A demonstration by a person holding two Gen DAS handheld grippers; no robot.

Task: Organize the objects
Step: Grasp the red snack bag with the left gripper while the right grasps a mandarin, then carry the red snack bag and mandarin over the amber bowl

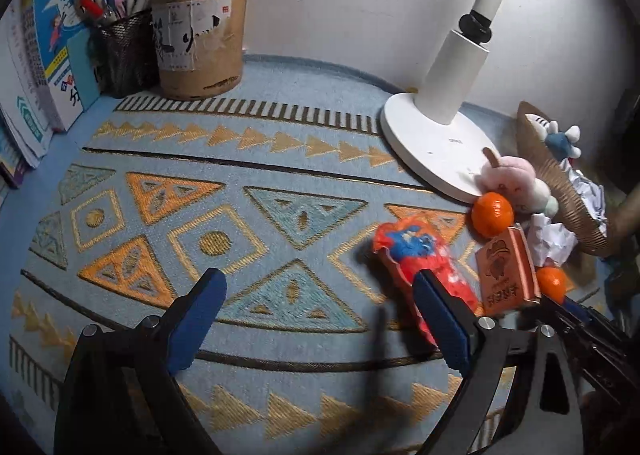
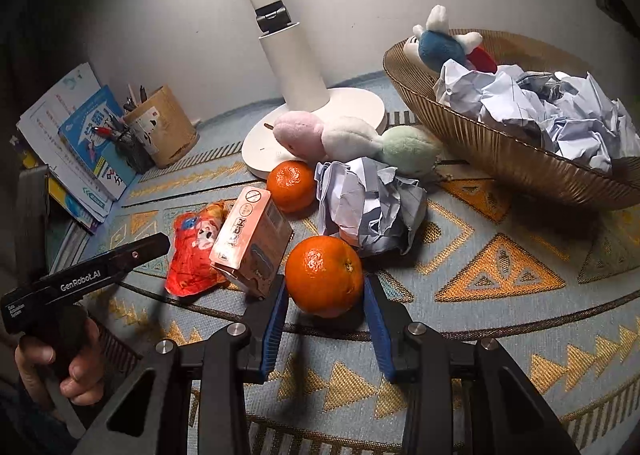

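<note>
The near orange [image 2: 324, 275] sits on the tabletop [image 2: 500, 335] straight ahead of the right tongs [image 2: 326, 319], between the 2 blue pads, which stand narrow about it with a thin gap on each side; whether either pad touches the peel I cannot tell, so I judge it bracketed, not yet gripped. Being round, it has no long axis to line up with. The right hand is plainly the nearer one. The left tongs [image 1: 320, 319] are wide and hold nothing, hovering over bare cloth with the red packet [image 1: 424, 271] just past their right pad. A pink carton [image 2: 252, 239] lies tilted just left of the orange, very near the left pad, and a crumpled paper ball [image 2: 368, 207] lies just behind it; a 2nd orange [image 2: 291, 185] sits farther back beside the lamp base [image 2: 360, 103] and a plush toy [image 2: 352, 139]. The likely goal is the basket [image 2: 500, 159], back and to the right, already holding crumpled paper and a blue plush. Open cloth lies right of the orange, so a lift up and rightward looks free; the carton is the thing to avoid nudging.
</note>
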